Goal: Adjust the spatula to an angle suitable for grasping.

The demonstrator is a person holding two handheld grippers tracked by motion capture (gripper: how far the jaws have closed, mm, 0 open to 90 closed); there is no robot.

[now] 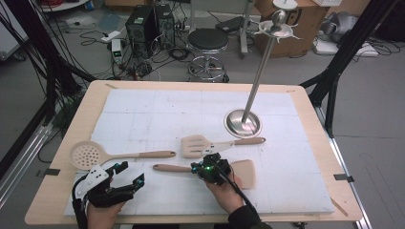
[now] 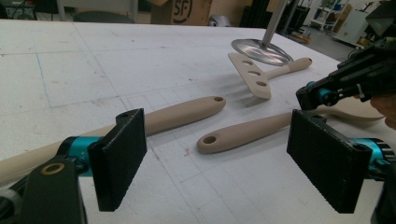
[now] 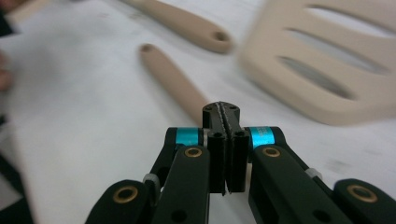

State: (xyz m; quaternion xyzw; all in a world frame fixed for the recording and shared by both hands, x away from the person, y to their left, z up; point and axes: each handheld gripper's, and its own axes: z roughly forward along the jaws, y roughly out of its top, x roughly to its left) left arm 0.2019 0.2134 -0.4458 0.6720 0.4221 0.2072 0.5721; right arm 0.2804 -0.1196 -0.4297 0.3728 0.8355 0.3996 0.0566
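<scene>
The right gripper [image 1: 208,168] is hovering low over the handle of the solid spatula [image 1: 181,168], its jaws pressed together with nothing between them; the person's right hand [image 1: 225,191] is angling it leftward across the white foam board [image 1: 143,109]. The left gripper [image 1: 128,179] is resting near the front edge, jaws spread wide and empty, beside the skimmer [image 1: 88,155]. The slotted turner [image 1: 198,145] is lying just beyond.

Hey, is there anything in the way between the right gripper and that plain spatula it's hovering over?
Nothing visible. The right gripper, jaws shut, sits directly over the plain spatula's handle. The slotted spatula lies apart, farther back, and the skimmer is off to the left.
</scene>
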